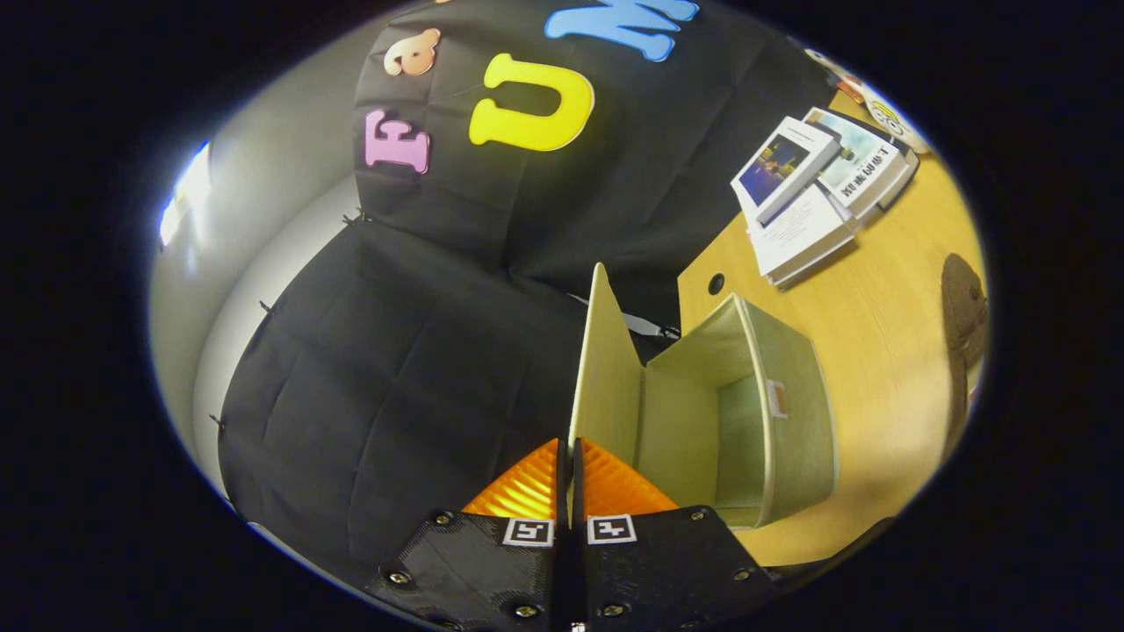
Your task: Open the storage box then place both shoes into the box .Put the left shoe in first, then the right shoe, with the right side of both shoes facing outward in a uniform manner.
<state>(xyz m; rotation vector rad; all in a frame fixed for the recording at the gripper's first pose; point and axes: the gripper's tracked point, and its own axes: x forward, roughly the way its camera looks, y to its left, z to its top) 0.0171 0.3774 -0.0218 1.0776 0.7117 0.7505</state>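
- Gripper (569, 456) fingers, nearest the lens, are pressed together on the edge of the box's lid (606, 369), pinching the thin panel between them and holding it swung up on edge.
- Black cloth (413, 351) of the booth wall hangs as a backdrop beyond the fingers and the lid.
- Wooden table (878, 298) carries everything else, a round cable hole (716, 283) showing near its back edge.
- Storage box (773, 421) sits on the table just beside the fingers, its mouth uncovered and its pale lining bare; no shoe lies inside.
- Stacked books (817, 189) rest well apart from the box, toward the table's far end.
- Brown object (963, 307) beyond the box is too distorted to identify.
- Judged from this, the opening step is in hand and nearly done; next, the lid should be laid fully back and released, then the left shoe fetched first.
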